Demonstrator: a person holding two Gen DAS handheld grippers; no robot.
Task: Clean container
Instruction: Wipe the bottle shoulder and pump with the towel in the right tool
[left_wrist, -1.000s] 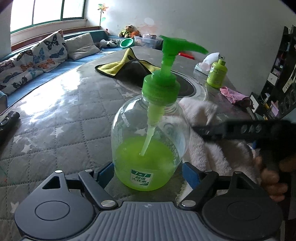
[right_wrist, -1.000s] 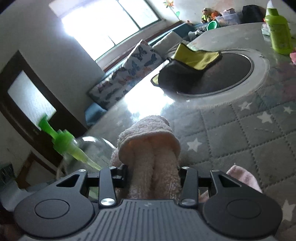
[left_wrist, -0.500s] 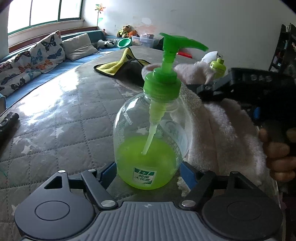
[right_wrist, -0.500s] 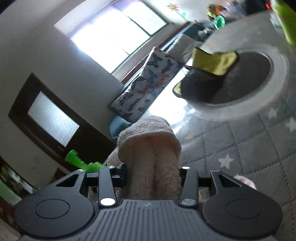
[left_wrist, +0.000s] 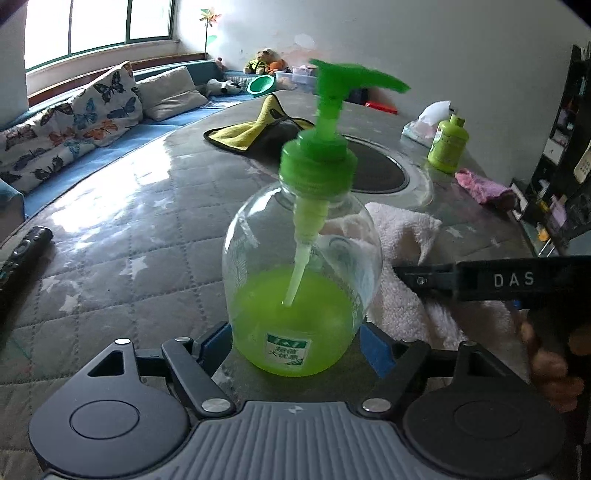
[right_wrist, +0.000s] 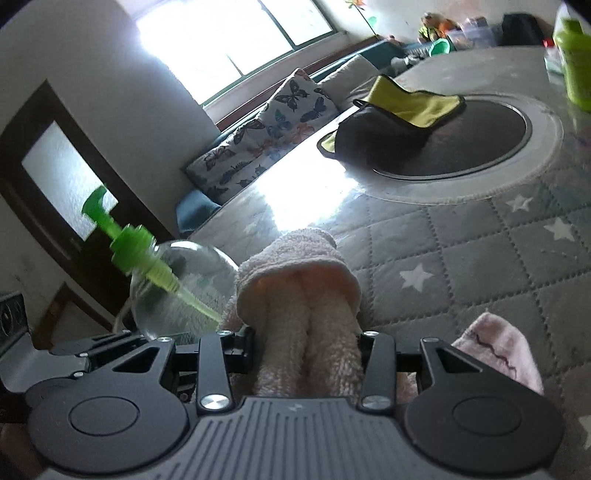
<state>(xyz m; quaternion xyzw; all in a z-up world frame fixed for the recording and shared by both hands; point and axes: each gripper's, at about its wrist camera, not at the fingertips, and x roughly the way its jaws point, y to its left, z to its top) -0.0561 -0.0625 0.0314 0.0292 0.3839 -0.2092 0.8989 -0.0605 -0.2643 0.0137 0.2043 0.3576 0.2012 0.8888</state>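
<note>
A clear round pump bottle (left_wrist: 301, 280), half full of green liquid and topped by a green pump (left_wrist: 332, 110), stands upright on the quilted table. My left gripper (left_wrist: 299, 343) is shut on its base, a blue pad on each side. My right gripper (right_wrist: 306, 332) is shut on a folded pale pink towel (right_wrist: 299, 295), which presses against the bottle's right side (left_wrist: 406, 266). In the right wrist view the bottle (right_wrist: 177, 288) leans at the left of the towel. A hand (left_wrist: 550, 358) holds the right gripper at the right edge.
A yellow and black cloth (left_wrist: 255, 129) lies beside a dark round inset (left_wrist: 373, 170) in the table. A small green bottle (left_wrist: 447, 144), a tissue pack (left_wrist: 424, 122) and a pink rag (left_wrist: 480, 184) sit at the far right. A remote (left_wrist: 18, 254) lies at the left edge.
The right gripper lifted the towel up along the bottle's right side to pump height, then brought it back down to the bottle's body. The left gripper kept its hold.
</note>
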